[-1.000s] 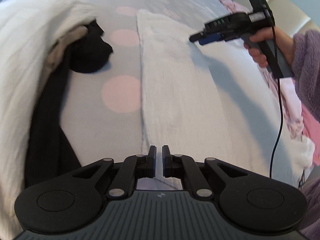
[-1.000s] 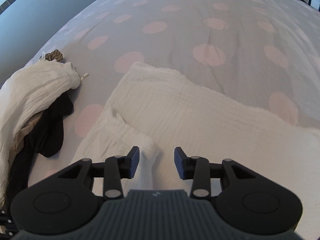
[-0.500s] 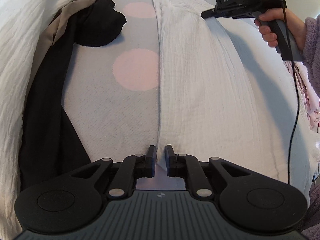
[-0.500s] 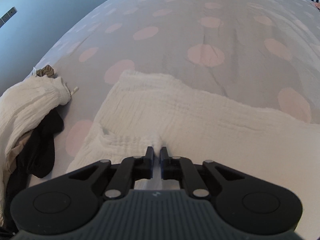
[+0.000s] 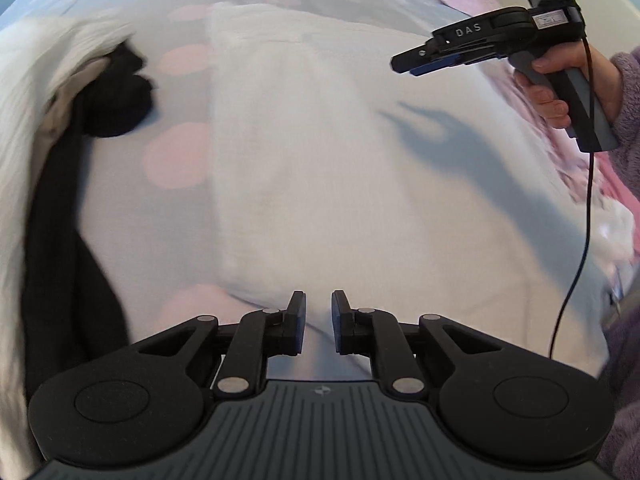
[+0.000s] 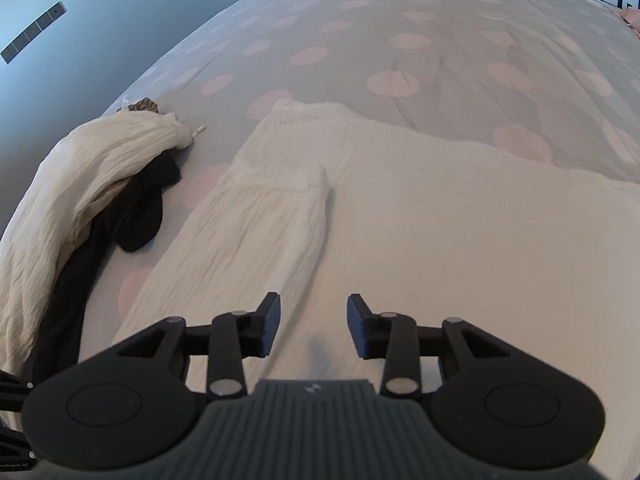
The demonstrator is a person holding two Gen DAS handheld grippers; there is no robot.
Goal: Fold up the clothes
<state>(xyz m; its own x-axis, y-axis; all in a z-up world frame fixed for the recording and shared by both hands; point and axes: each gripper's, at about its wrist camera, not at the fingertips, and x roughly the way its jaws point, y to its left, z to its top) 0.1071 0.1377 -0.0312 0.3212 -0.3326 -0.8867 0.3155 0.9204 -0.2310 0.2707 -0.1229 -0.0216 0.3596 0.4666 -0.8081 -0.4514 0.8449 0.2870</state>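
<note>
My left gripper (image 5: 319,322), fingers barely parted, and opening right gripper (image 6: 313,326) hover empty above the white garment (image 6: 420,216); clothes pile (image 6: 80,200) beside it on the bed (image 6: 400,40).

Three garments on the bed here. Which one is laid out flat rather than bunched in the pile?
The white textured garment in the middle, spread flat on the dotted bedspread. The cream garment and the black garment lie crumpled together at the left edge.
</note>
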